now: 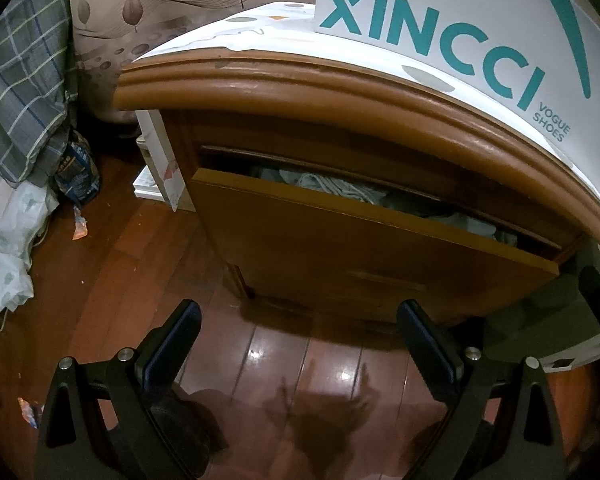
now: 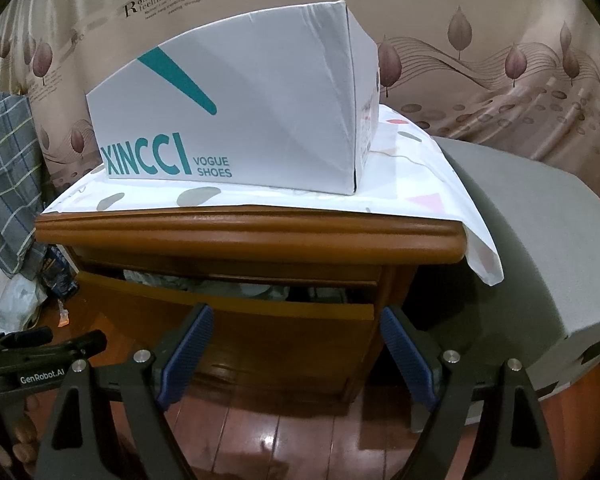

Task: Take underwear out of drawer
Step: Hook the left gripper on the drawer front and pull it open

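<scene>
A brown wooden nightstand has its top drawer [image 1: 360,232] pulled partly out; it also shows in the right wrist view [image 2: 228,312]. Pale grey-blue folded underwear [image 1: 340,190] lies inside, seen through the gap, and shows in the right wrist view [image 2: 236,286] too. My left gripper [image 1: 300,312] is open and empty, low over the floor in front of the drawer. My right gripper [image 2: 294,316] is open and empty, just in front of the drawer's right end. The left gripper's body [image 2: 40,356] shows at the lower left of the right wrist view.
A white XINCCI shoe box [image 2: 240,120] stands on a patterned cloth [image 2: 420,184] on the nightstand top. A grey mattress [image 2: 532,248] is to the right. Plaid fabric [image 1: 20,92], plastic bags [image 1: 4,240] and white boxes [image 1: 160,176] lie left on the wooden floor [image 1: 112,272].
</scene>
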`<state>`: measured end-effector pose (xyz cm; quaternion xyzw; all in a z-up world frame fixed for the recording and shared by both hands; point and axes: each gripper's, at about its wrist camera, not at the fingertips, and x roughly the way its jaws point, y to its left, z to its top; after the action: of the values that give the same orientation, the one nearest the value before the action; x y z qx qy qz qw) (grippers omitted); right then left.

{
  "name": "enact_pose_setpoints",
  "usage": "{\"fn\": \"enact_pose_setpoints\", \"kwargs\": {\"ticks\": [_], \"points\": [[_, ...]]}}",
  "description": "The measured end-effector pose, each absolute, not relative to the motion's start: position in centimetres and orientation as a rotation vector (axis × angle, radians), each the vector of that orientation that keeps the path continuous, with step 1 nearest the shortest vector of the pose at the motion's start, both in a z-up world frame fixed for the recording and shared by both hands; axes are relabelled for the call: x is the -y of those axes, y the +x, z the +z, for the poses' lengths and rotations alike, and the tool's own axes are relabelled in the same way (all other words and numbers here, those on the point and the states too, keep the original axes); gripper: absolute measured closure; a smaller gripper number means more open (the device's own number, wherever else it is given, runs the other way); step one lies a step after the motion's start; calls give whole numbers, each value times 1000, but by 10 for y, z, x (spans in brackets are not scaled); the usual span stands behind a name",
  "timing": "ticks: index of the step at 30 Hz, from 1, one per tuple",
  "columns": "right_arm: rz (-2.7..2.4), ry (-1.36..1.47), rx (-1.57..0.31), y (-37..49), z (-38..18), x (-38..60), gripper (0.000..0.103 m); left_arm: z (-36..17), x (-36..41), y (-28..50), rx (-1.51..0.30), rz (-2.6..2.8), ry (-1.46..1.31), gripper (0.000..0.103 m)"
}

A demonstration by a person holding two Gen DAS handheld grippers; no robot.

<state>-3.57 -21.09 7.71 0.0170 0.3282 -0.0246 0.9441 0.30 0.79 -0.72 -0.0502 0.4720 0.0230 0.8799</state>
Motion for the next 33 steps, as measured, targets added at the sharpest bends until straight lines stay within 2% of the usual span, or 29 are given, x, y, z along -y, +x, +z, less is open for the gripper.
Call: {"fn": "enact_pose_setpoints", "kwargs": {"ticks": [11, 19, 26, 33], "points": [[-47, 59, -686, -34, 74, 212, 15, -9, -13, 7, -986, 1, -182, 6], [-48, 108, -668, -37, 82, 224, 15, -17, -45, 18, -932, -6, -495, 6], [-40, 145, -667, -40, 86, 233, 15, -46, -70, 31, -893, 63, -752, 6], [-22, 158, -682, -38, 85, 233, 15, -72, -80, 49, -893, 86, -884, 6]]}}
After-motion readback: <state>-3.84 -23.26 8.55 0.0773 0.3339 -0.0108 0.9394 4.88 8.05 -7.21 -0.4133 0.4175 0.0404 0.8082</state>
